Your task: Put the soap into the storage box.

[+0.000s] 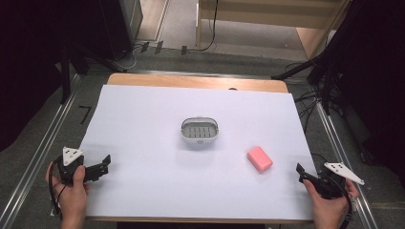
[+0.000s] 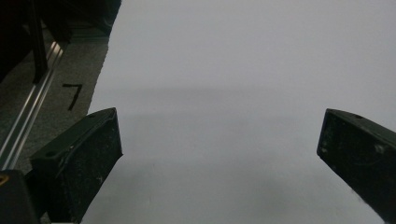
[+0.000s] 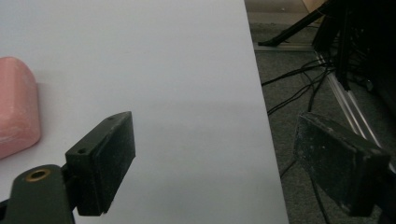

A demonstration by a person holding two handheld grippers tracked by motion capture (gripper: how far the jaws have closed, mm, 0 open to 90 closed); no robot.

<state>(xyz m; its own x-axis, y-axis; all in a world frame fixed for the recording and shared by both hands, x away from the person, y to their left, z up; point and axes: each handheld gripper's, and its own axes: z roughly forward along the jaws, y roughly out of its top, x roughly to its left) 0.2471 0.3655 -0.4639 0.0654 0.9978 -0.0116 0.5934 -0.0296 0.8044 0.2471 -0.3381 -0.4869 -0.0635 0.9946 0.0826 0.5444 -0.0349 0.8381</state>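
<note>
Nearby, pink soap (image 1: 260,159) – long axis diagonal, right claw (image 1: 302,172) wide, left claw (image 1: 104,164) wide, both empty

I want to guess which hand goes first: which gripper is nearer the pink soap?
The right gripper is nearer: it sits just off the pink soap, toward the table's right edge. The left gripper is far across the white sheet, by the left edge.

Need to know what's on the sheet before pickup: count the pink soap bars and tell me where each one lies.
1. The pink soap bar lies on the white sheet, to the right of and nearer than the soap dish, close to the right gripper.
</note>
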